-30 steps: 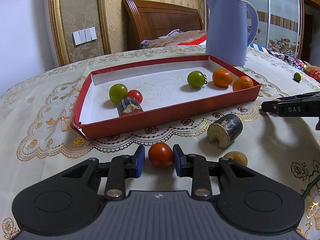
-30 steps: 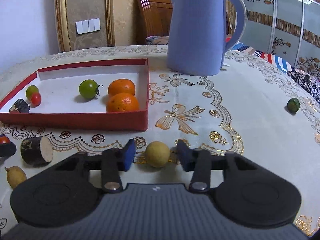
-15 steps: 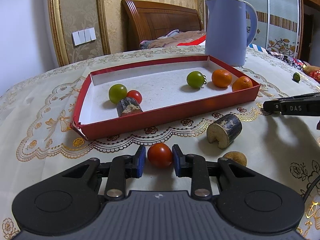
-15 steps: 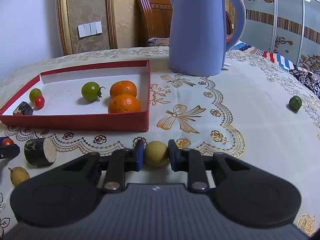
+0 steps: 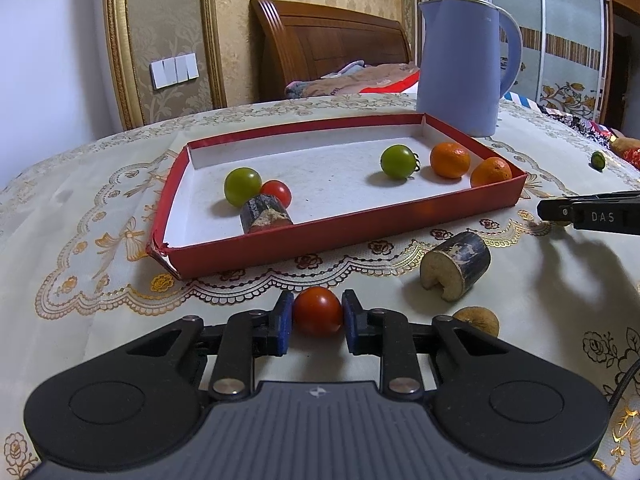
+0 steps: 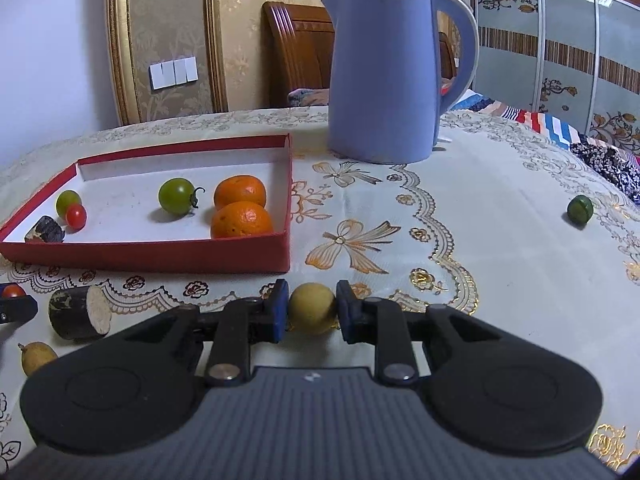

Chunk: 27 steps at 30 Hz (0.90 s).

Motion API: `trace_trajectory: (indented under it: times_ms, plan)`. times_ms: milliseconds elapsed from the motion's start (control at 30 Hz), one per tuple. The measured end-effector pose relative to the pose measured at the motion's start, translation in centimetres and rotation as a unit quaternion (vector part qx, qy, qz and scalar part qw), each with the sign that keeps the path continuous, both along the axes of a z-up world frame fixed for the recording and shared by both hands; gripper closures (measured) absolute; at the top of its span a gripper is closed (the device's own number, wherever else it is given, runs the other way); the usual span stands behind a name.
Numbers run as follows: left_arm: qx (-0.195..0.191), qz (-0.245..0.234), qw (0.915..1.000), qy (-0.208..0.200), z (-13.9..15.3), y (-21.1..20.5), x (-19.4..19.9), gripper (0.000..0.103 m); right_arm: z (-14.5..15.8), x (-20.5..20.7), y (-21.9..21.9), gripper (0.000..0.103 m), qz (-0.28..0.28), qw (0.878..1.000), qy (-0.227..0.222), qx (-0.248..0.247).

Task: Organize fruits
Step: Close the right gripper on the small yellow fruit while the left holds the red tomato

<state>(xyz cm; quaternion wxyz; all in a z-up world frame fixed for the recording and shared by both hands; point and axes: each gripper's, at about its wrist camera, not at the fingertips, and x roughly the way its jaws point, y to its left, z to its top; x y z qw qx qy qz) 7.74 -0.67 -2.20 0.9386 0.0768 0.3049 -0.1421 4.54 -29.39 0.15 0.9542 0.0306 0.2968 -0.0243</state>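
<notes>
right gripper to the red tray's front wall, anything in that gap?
Nothing: right wrist view shows only bare patterned tablecloth between the right gripper, shut on the yellow fruit, and the red tray.

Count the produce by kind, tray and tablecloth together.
Red tomatoes: 2
Green tomatoes: 2
Oranges: 2
Dark cane chunks: 2
Yellow-brown round fruits: 2
Small green fruit: 1
Total: 11

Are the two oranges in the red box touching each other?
Cannot tell. In the right wrist view the near orange overlaps the far orange. In the left wrist view a thin gap seems to show, inside the red box, but not plainly.
</notes>
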Motion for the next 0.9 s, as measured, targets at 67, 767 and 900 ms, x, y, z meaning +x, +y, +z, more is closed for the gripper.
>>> trace_trajectory:
  times_ms: [67, 767, 900]
  plan:
    - [0.001, 0.003, 1.0000, 0.000, -0.01, -0.01, 0.03, 0.078, 0.06, -0.04, -0.04, 0.079, -0.002, 1.000, -0.002, 0.001]
    - [0.005, 0.020, 0.9998, -0.002, -0.05, 0.22, 0.18, 0.078, 0.05, -0.34, -0.31, 0.079, -0.009, 1.000, -0.012, 0.010]
    - [0.004, 0.020, 0.9998, -0.002, -0.06, 0.21, 0.19, 0.078, 0.07, -0.40, -0.30, 0.079, -0.009, 1.000, -0.013, 0.010]
